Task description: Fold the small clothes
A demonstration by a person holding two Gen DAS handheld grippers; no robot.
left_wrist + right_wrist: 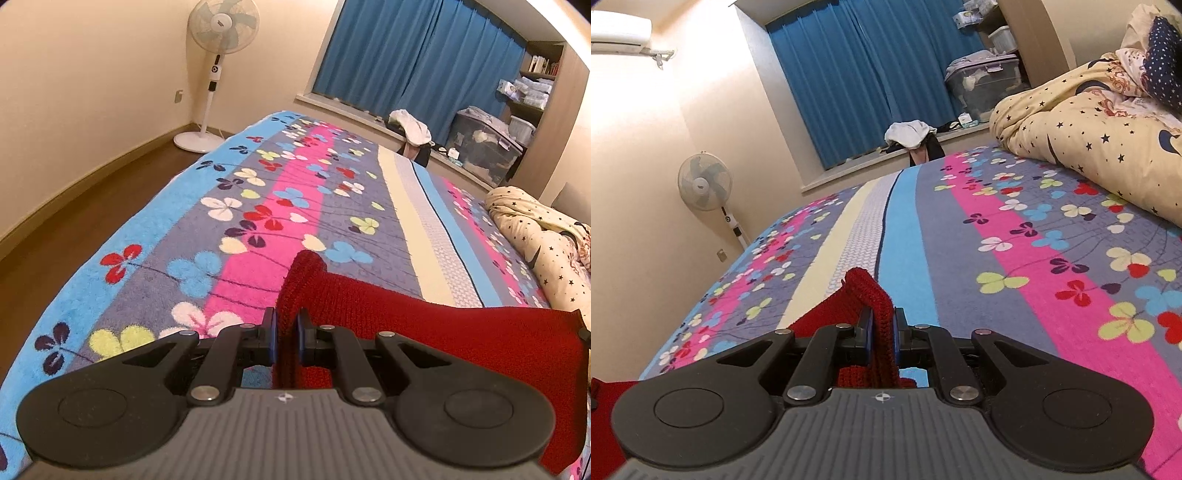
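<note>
One red knitted garment [443,325] stretches sideways above the flowered bed [229,206], pinched at each end by two hand-held grippers, left hand-held gripper [287,334] and right hand-held gripper [882,332], both clamped tight.

Red garment [424,325]: coarse rib-knit wool-like cloth, matt. Bed cover [229,229]: fleecy pile cloth, floral print, fuzzy. Quilt [1071,122]: smooth printed cotton-like cloth. Curtain [413,55]: blue woven cloth, matt. Floor [74,206]: brown wood, slight sheen. Fan [221,26]: white glossy plastic. Left claw [287,332] and right claw [883,328]: matt black plastic, blue pads, bright metal rivets.
</note>
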